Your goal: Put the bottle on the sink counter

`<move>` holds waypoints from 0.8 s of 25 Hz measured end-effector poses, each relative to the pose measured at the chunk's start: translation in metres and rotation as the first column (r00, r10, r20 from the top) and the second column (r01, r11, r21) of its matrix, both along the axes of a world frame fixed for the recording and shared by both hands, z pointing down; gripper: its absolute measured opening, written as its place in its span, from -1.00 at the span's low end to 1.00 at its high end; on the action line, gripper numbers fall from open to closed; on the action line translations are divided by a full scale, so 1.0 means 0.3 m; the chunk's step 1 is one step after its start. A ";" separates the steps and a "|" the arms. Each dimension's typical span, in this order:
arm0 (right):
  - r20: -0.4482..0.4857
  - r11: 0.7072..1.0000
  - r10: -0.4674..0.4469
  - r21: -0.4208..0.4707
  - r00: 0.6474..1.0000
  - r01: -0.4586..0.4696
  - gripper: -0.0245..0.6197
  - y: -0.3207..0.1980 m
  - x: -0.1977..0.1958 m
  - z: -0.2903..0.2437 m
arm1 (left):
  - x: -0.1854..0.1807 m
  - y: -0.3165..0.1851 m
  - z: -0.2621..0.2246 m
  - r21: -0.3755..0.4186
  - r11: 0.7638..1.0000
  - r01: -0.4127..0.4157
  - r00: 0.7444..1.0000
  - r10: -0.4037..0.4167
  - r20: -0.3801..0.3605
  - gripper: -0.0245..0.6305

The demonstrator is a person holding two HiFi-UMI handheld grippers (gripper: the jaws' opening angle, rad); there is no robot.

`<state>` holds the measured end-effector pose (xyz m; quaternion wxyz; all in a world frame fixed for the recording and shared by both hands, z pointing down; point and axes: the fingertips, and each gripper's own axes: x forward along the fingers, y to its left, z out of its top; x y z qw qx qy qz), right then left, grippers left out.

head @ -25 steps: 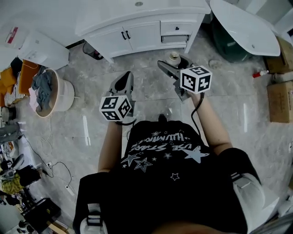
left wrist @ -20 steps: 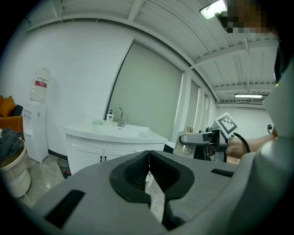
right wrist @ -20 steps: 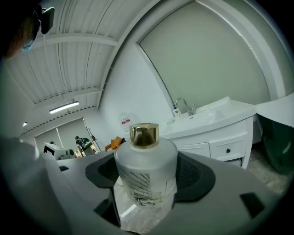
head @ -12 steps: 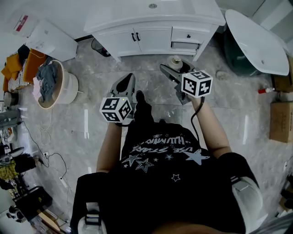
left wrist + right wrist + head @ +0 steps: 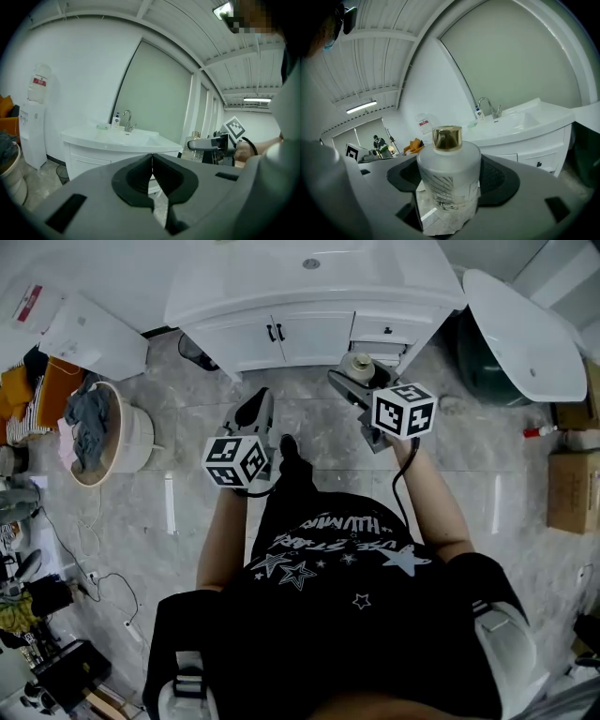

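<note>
One frosted bottle (image 5: 448, 176), held near the sink tabletop (image 5: 262, 277)
The right gripper (image 5: 347, 374) has its jaws clamped on the gold-capped frosted bottle, up over the floor (image 5: 187, 474). Hold it upright, lift it over the edge, and set it on a flat bare spot. The left gripper (image 5: 152, 168) has its jaws together, empty. I count two grippers, one sink tabletop, and maybe one soap bottle (image 5: 115, 121) by the tap (image 5: 127, 117).

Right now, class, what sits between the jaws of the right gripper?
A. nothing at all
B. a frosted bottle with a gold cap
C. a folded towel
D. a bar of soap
B: the right gripper view shows the right gripper closed on the upright, frosted, gold-capped bottle, with a jaw pad pressed against each side of it.
</note>
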<state>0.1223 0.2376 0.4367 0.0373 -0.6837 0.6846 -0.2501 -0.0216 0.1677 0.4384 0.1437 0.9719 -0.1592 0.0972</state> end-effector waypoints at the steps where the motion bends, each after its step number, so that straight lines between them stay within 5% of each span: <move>1: -0.001 1.000 0.004 -0.002 1.000 -0.004 0.11 -0.038 0.016 0.000 | 0.018 -0.039 0.003 -0.004 1.000 -0.004 1.000 0.004 -0.002 -0.90; 20: -0.003 0.999 0.023 -0.048 1.000 -0.023 0.11 -0.836 0.156 -0.015 | 0.174 -0.834 -0.012 -0.037 0.999 -0.014 1.000 0.013 -0.018 -0.90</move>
